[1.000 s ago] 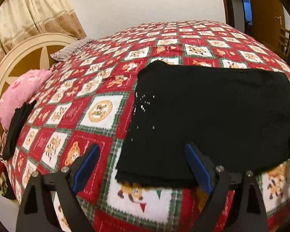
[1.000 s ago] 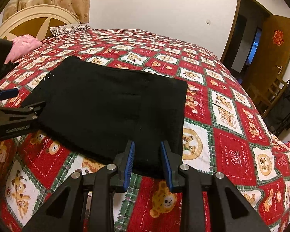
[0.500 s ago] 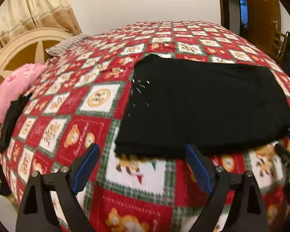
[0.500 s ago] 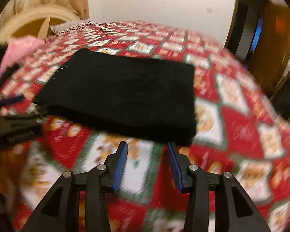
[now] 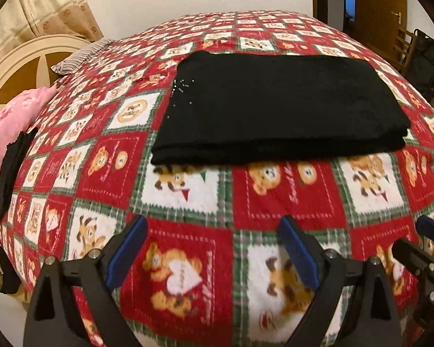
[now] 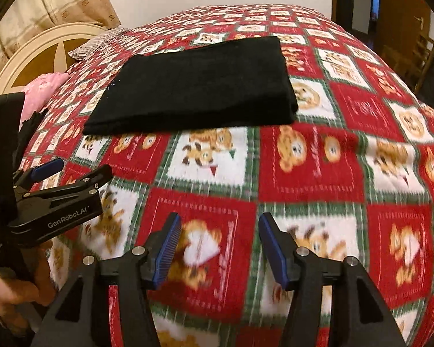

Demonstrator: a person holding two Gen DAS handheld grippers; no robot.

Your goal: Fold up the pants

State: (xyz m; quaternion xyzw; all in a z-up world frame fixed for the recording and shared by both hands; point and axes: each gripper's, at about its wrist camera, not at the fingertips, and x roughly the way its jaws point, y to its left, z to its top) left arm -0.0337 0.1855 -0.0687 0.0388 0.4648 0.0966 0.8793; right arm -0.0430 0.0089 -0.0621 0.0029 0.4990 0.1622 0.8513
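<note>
The black pants (image 5: 275, 107) lie folded into a flat rectangle on the red patchwork bedspread (image 5: 188, 202). They also show in the right wrist view (image 6: 196, 86). My left gripper (image 5: 212, 234) is open and empty, well short of the pants' near edge. My right gripper (image 6: 219, 231) is open and empty, also short of the near edge. The left gripper also shows at the left of the right wrist view (image 6: 72, 170), and the right gripper's tips show at the right edge of the left wrist view (image 5: 422, 240).
A pink pillow (image 5: 11, 124) with a dark cloth (image 5: 11, 167) on it lies by the cream headboard (image 5: 20, 69) at the left. A striped pillow (image 5: 81, 57) lies further back. A doorway, chair and dark bag (image 5: 428, 66) stand at the far right.
Both grippers have drawn back from the pants' near edge toward the front of the bed. The right gripper's jaws have opened wider. The pants stay folded in place.
</note>
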